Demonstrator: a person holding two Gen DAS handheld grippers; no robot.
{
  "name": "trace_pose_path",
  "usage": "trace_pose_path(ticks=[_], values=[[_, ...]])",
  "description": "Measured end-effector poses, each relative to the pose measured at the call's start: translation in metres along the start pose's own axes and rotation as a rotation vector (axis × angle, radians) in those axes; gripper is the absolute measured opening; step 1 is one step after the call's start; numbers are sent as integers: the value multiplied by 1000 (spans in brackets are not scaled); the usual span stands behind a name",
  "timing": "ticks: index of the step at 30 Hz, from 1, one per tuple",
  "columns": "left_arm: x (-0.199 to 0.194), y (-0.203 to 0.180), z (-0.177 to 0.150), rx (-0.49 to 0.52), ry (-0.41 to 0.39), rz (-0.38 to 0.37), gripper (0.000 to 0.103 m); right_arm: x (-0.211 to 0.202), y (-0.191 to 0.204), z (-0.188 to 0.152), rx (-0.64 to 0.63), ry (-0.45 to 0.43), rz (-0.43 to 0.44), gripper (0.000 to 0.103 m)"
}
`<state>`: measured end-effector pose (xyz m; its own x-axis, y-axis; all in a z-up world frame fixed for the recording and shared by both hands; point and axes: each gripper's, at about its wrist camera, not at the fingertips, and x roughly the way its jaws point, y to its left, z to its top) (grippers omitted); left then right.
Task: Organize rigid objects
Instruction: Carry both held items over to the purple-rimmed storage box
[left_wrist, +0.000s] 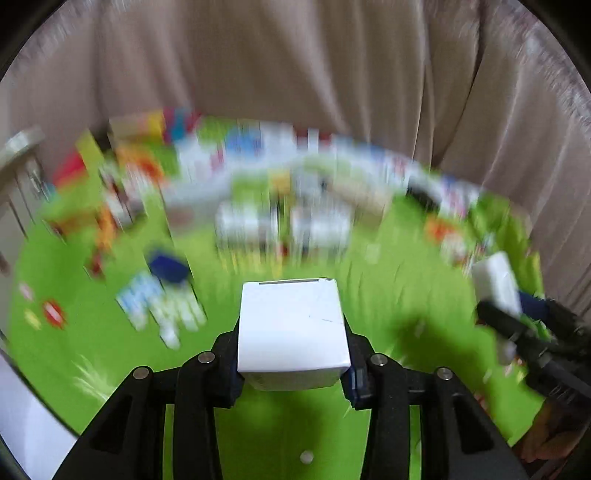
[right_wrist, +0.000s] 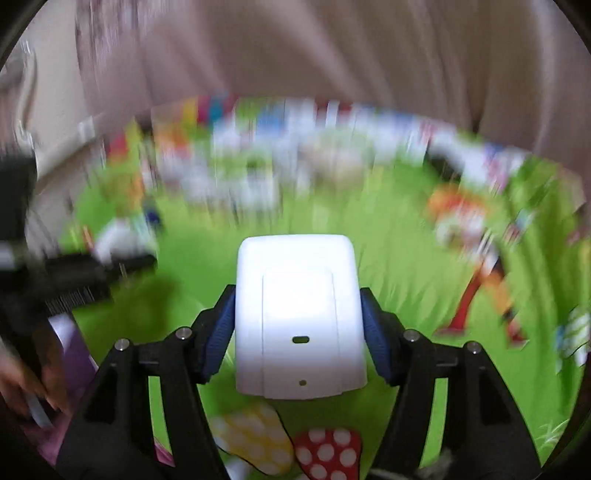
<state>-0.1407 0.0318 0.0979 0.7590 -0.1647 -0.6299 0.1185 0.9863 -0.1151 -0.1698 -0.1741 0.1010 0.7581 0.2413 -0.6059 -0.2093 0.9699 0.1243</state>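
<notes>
Currently mid-carry, both hands loaded. Left gripper (left_wrist: 293, 363) is clamped on a small white carton (left_wrist: 291, 325), pads pressing its two sides, box clear above the green mat (left_wrist: 92, 343). Right gripper (right_wrist: 297, 334) is clamped on a white plastic box with rounded corners and an inset panel (right_wrist: 299, 317), blue pads (right_wrist: 376, 336) tight on both flanks, also held off the mat.

From the left wrist view, the right gripper shows at the right edge with its white load; the two sit near each other, apart, not touching.

Progress, my read: partly done. Along the mat's far edge, in front of the curtain (left_wrist: 295, 55), a row of packages (left_wrist: 280, 147) looks already lined up, with two white boxes (left_wrist: 284, 225) standing in front of it. Blur is too heavy to name any of them or to judge how neat the row is.

Left to do: place these two, then pick up the strays, e.g. the blue-and-white packs (left_wrist: 162, 295) loose on the left of the mat and colourful items (right_wrist: 469, 229) on the right. Destination for the held pair can't be told.
</notes>
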Motion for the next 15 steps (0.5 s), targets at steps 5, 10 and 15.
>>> trace_pose_path(ticks=[5,10,15], values=[[-103,-15,36,24,-395,39,43,-111,30,43,-39,-491,-66,68],[-164,-29,37,64,-661,77,43,-168,64,33,-111,-775,-144,68],[-192,-30,32,72,-738,103,43,-203,82,15,-182,-930,-195,68]])
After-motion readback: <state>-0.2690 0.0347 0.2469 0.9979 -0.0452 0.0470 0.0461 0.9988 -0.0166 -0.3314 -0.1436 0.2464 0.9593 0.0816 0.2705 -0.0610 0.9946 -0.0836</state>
